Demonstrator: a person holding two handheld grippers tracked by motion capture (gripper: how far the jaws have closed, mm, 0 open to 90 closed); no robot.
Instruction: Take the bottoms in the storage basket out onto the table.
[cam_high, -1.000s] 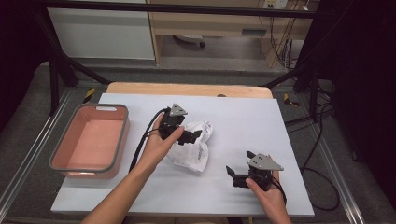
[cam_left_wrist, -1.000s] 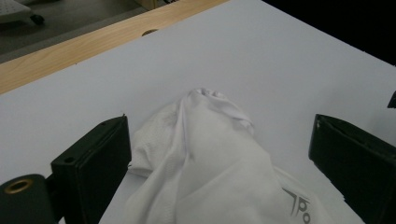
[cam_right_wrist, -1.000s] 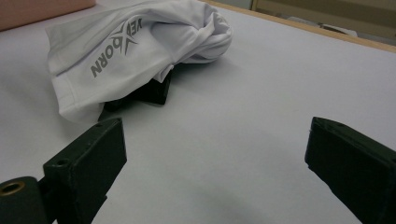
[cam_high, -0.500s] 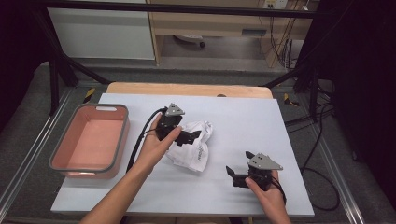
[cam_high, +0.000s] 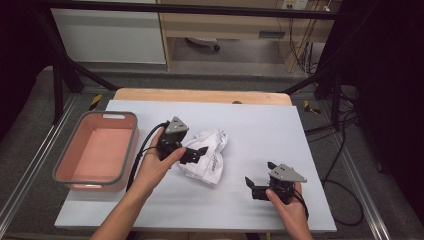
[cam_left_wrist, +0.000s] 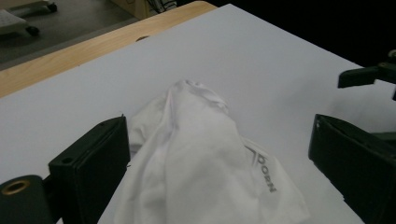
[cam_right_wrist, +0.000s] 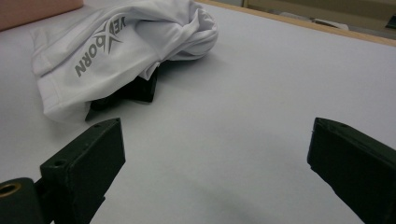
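A crumpled white garment (cam_high: 210, 156) with grey lettering lies mid-table. My left gripper (cam_high: 195, 154) is at its left edge, open. In the left gripper view (cam_left_wrist: 219, 133) the cloth (cam_left_wrist: 201, 158) bulges up between the wide-apart jaws without being pinched. My right gripper (cam_high: 252, 188) rests near the front right of the table, open and holding nothing. In the right gripper view (cam_right_wrist: 215, 140) it faces bare table, with the garment (cam_right_wrist: 121, 42) farther off and a black jaw of the left gripper (cam_right_wrist: 135, 91) poking out from under the cloth.
A pink tub (cam_high: 131, 145) with a grey rim stands at the table's left edge. The white tabletop (cam_high: 270, 130) ends in a wooden strip (cam_high: 200, 95) at the back. Black frame legs and cables flank the table.
My left gripper has slid slightly to the left at the garment's edge, jaws still apart. The right gripper has stayed put.
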